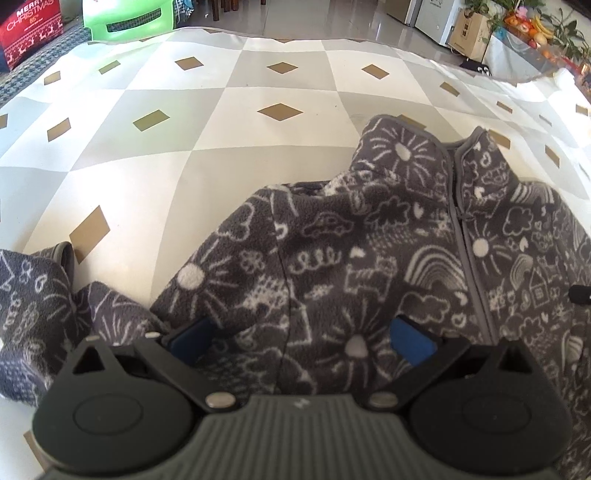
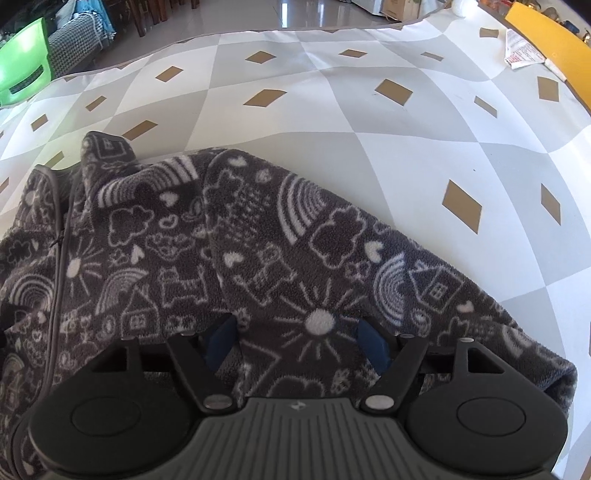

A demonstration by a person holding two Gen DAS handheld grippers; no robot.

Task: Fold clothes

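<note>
The fingers of the left gripper (image 1: pixel 301 341) stand wide apart in the left wrist view, their blue pads (image 1: pixel 410 341) sunk into the fabric of a grey fleece jacket (image 1: pixel 369 258). A broad span of fleece lies between the two pads; whether they press on it cannot be told. The jacket carries a white doodle print of suns, rainbows, clouds and houses. It lies front side up on the bench (image 1: pixel 221 147), which is covered by a cloth of grey and white diamonds with small gold lozenges. The zip (image 1: pixel 463 229) runs up the middle to the raised collar (image 1: pixel 406 147), which points away from the camera. One sleeve (image 1: pixel 40 295) lies bunched at the left edge of this view, beside the gripper. A green plastic chair (image 1: pixel 125 16) and a red Christmas box (image 1: pixel 29 29) stand beyond the far edge of the bench.

In the right wrist view, the fingers of the right gripper (image 2: pixel 297 343) are likewise spread wide, the pads (image 2: pixel 373 345) resting down in the fleece with a printed sun between them. No firm grasp can be confirmed. The jacket's other sleeve (image 2: pixel 406 277) runs from the shoulder toward the lower right of the view, lying on the cloth. The zip shows at the left edge. A yellow board (image 2: pixel 550 40) and a printed paper packet (image 2: pixel 522 53) lie at the far right corner of the bench.
</note>
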